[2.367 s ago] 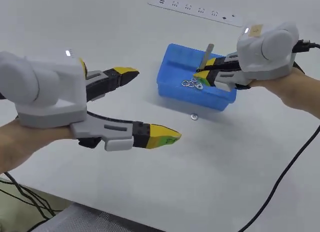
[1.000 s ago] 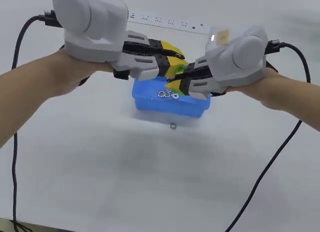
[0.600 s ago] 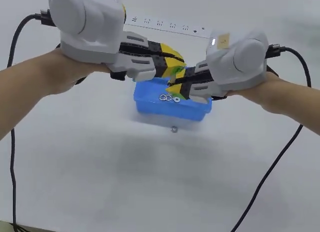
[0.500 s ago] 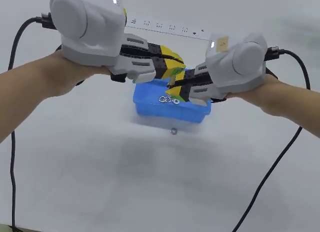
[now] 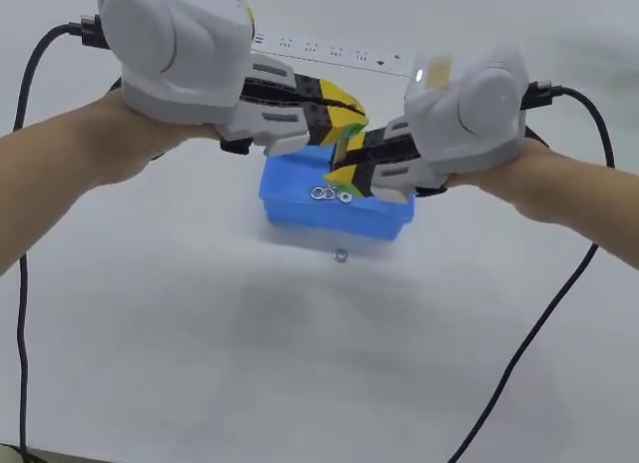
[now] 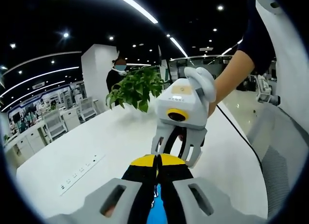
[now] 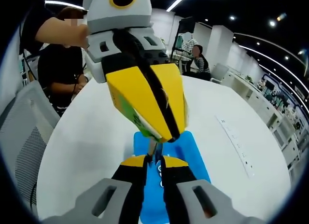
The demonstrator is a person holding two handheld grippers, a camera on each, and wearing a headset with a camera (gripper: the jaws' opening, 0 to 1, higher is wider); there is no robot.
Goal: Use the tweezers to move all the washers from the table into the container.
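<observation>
Above the blue container (image 5: pixel 300 210) my two grippers meet tip to tip. The right gripper (image 5: pixel 337 176) is shut on the thin metal tweezers (image 7: pixel 153 149), whose shaft rises between its jaws (image 7: pixel 153 161). My left gripper (image 5: pixel 351 119) comes in from the left with its yellow jaws pressed together; in the right gripper view its tip (image 7: pixel 167 135) closes over the tweezers' upper end. Several washers (image 5: pixel 329 194) lie inside the container. One washer (image 5: pixel 340 255) rests on the table just in front of it.
A white power strip (image 5: pixel 329 56) lies behind the container. A black cable (image 5: pixel 539 323) trails from the right gripper across the table's right side. People sit and stand beyond the table's far end (image 7: pixel 63 69).
The left gripper, open and low at the left 2.4 s ago, has come up to the right gripper over the container and shut. Over the last second both have barely moved.
</observation>
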